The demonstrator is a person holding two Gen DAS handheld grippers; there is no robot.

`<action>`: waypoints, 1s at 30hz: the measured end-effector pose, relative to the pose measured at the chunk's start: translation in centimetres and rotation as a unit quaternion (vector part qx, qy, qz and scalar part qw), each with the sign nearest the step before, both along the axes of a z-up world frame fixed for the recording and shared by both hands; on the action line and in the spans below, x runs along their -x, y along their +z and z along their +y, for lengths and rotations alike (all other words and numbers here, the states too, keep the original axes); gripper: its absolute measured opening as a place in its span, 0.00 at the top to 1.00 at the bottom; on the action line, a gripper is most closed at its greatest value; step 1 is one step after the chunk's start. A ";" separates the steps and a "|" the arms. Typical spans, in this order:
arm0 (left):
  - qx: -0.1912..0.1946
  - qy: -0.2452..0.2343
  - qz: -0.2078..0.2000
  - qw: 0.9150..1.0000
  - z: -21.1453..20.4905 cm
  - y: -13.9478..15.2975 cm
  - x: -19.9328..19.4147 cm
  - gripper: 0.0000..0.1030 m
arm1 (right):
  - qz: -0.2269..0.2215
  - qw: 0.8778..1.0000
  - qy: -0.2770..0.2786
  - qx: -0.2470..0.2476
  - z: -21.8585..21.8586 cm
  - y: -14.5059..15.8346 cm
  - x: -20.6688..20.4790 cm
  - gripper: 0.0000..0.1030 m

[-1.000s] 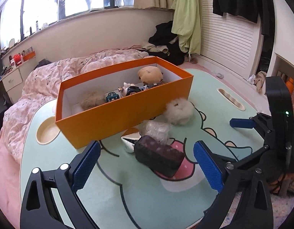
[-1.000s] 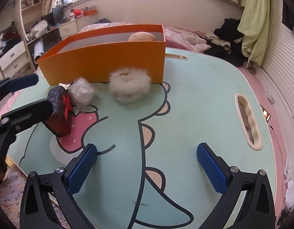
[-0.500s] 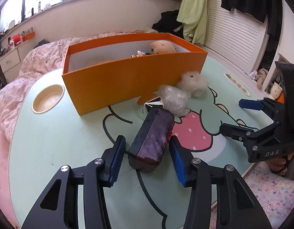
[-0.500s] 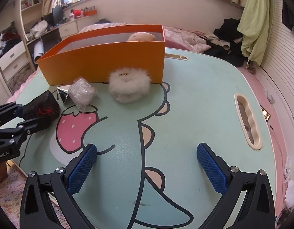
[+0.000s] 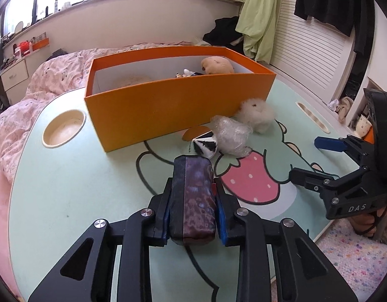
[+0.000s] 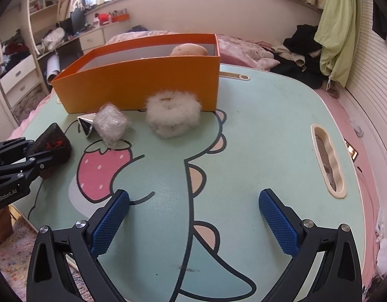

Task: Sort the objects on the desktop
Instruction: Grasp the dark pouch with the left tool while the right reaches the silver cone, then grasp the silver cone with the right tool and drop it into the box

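The left gripper [image 5: 193, 201] is clenching the dark pouch [image 5: 193, 198] low over the table [image 5: 67, 176], the orange box [image 5: 168, 105] at twelve o'clock, the right gripper [image 6: 193, 216] hanging released; carried low, the pouch is risking clipping the box wall.

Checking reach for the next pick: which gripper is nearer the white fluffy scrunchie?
Right, probably. The right gripper is open with the white fluffy scrunchie straight ahead; the left gripper, shut on the dark pouch, is off to the side.
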State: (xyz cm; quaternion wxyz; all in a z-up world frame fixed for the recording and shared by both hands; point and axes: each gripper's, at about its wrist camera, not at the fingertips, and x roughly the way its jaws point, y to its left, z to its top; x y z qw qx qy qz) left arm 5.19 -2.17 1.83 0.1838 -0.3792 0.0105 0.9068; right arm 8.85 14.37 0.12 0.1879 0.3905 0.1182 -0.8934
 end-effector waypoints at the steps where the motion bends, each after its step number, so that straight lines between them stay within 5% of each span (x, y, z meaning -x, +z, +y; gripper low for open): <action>1: 0.007 0.008 0.004 1.000 -0.1 -0.1 -0.1 0.71 | -0.002 1.000 0.019 0.009 -0.5 0.3 -0.1 0.08; 6: 0.019 0.029 0.013 0.999 -0.2 -0.3 -0.3 0.71 | 0.013 0.995 0.100 0.019 -4.0 2.2 0.0 0.31; 11: 0.016 0.037 0.016 0.999 -0.5 -0.4 -0.4 0.71 | -0.030 0.989 0.131 0.062 -7.5 3.1 3.0 0.64; 14: 0.011 0.040 0.017 0.999 -0.8 -0.4 -0.6 0.71 | -0.036 0.985 0.154 0.076 -9.7 3.5 3.7 0.66; 20: 0.007 0.046 0.018 0.999 -1.3 -0.4 -1.1 0.71 | 0.002 0.987 0.158 -0.012 -13.5 1.6 3.9 0.66; 30: 0.012 0.048 0.020 0.999 -1.4 -0.4 -1.3 0.71 | 0.034 0.977 0.202 -0.056 -14.6 -0.8 2.8 0.71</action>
